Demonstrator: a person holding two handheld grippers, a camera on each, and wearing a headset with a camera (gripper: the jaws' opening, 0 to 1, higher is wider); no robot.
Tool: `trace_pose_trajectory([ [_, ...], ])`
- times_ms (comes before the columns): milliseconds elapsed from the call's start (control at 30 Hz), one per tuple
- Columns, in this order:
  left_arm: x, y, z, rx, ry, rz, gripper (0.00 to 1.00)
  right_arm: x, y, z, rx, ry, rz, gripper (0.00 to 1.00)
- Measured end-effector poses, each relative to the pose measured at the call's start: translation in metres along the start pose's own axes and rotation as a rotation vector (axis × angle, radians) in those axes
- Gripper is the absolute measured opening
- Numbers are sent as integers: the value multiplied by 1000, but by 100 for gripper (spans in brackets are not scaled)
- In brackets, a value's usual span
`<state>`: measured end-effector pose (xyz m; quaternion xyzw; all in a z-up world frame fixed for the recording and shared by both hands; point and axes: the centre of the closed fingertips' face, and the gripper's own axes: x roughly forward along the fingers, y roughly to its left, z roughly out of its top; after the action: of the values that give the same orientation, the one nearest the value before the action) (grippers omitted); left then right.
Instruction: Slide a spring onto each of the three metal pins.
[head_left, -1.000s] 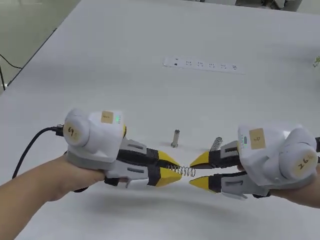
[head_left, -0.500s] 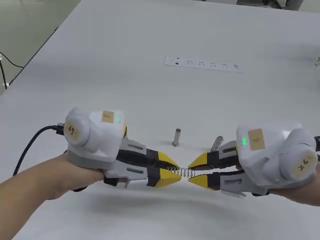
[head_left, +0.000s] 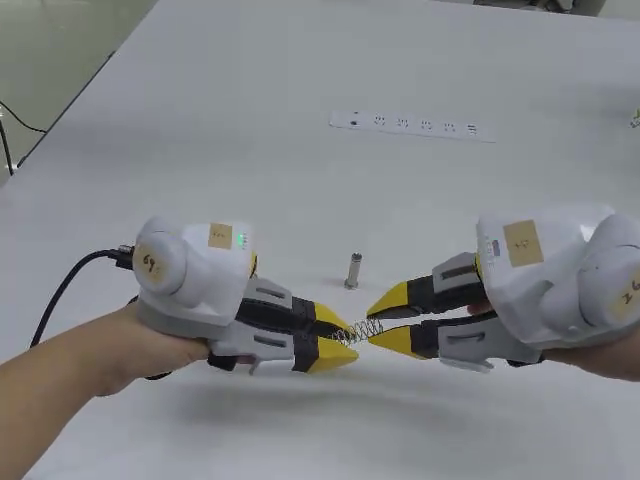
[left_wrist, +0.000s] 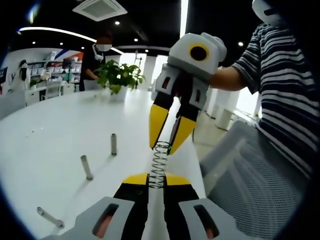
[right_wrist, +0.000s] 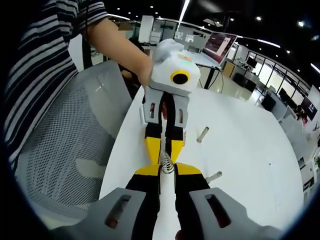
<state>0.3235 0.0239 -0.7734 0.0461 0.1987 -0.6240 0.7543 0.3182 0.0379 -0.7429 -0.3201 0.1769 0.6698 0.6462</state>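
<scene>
Spring (head_left: 360, 332) end clamped in left gripper (head_left: 350, 340) jaws; right gripper (head_left: 373, 326) jaws' grip unclear. Light, bendy: best held at end coils.

Spring (head_left: 361, 331) spans from left gripper (head_left: 340, 345) to right gripper (head_left: 385, 322), above the table (head_left: 230, 120). Pin (head_left: 353, 270) stands just behind it. Power strip (head_left: 412, 126) lies farther back.

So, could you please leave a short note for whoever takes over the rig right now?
Left gripper: shut on one end of the spring, held above the table.
Right gripper: open, jaws either side of the spring's other end.
Three pins are on the table; one upright pin stands just beyond the grippers.
Done: cannot tell whether any pin carries a spring.
Left: this spring is on no pin yet; slide it onto one.
</scene>
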Motion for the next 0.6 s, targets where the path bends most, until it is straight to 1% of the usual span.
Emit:
trace_pose_trajectory([
  [133, 2, 1, -2, 12, 11, 5, 2, 4, -1, 10, 17, -31, 8, 7],
  [200, 2, 2, -1, 18, 9, 6, 2, 5, -2, 16, 25, -50, 3, 7],
  [300, 5, 1, 2, 28, 7, 5, 2, 6, -4, 21, 26, -63, -4, 7],
  [433, 6, 0, 4, 40, 6, 5, 2, 8, -4, 25, 16, -70, -18, 7],
  [533, 5, 0, 5, 46, 7, 9, 2, 8, -4, 26, -20, -60, -33, 7],
  [600, 4, 0, 5, 47, 7, 13, 2, 7, -4, 26, -32, -52, -39, 7],
])
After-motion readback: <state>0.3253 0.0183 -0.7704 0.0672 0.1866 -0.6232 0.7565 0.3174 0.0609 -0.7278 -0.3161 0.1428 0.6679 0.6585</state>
